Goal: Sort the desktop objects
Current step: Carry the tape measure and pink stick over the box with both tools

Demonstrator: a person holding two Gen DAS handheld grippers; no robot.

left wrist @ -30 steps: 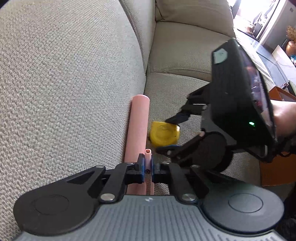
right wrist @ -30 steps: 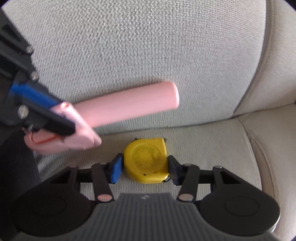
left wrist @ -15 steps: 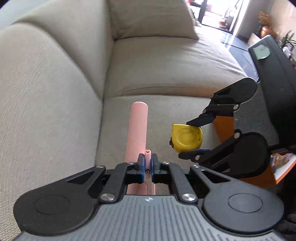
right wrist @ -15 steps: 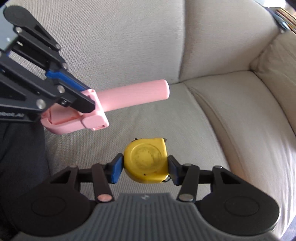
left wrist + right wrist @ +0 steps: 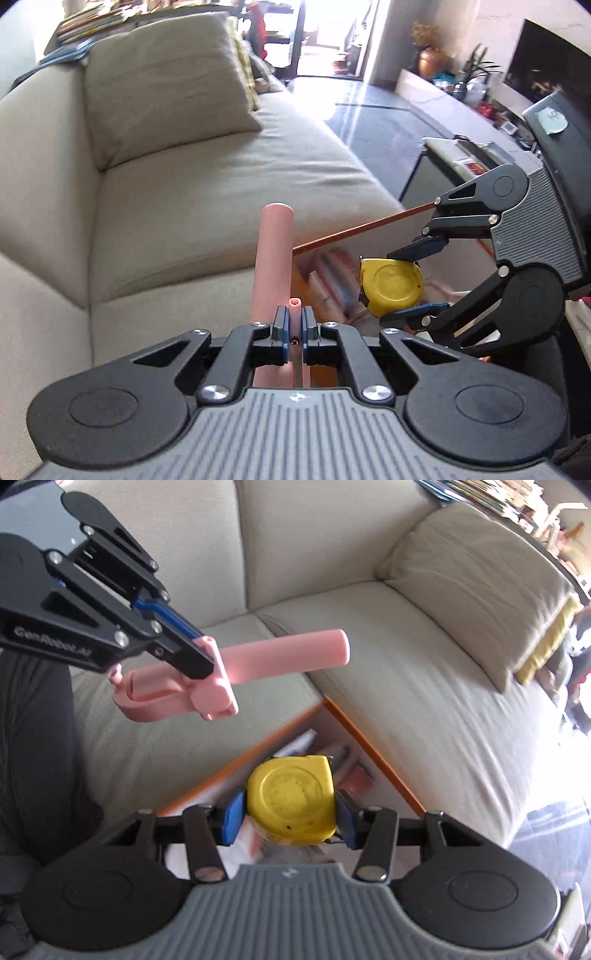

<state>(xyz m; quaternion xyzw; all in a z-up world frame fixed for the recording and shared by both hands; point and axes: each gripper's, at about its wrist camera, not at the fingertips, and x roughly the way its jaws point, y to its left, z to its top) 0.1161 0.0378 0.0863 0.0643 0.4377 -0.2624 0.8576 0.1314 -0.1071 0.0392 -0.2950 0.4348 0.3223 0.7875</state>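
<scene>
Daylight scene, bright overall. Main source is the doorway [image 5: 325, 33] far ahead of the left gripper [image 5: 294, 325]: blown out to white, with a glare streak down the dark floor [image 5: 373, 122] toward the sofa [image 5: 207, 177]. Right wrist view clips white at its right edge too. Sofa cushions evenly lit, with soft shadows only in the seams. Strong fisheye: straight edges bow, corners vignette to black. Close gripper parts are sharp in both views. Motion blur on the box [image 5: 373, 760] contents under the tape measure [image 5: 291, 797], and on the clutter at the top right of the right view.
</scene>
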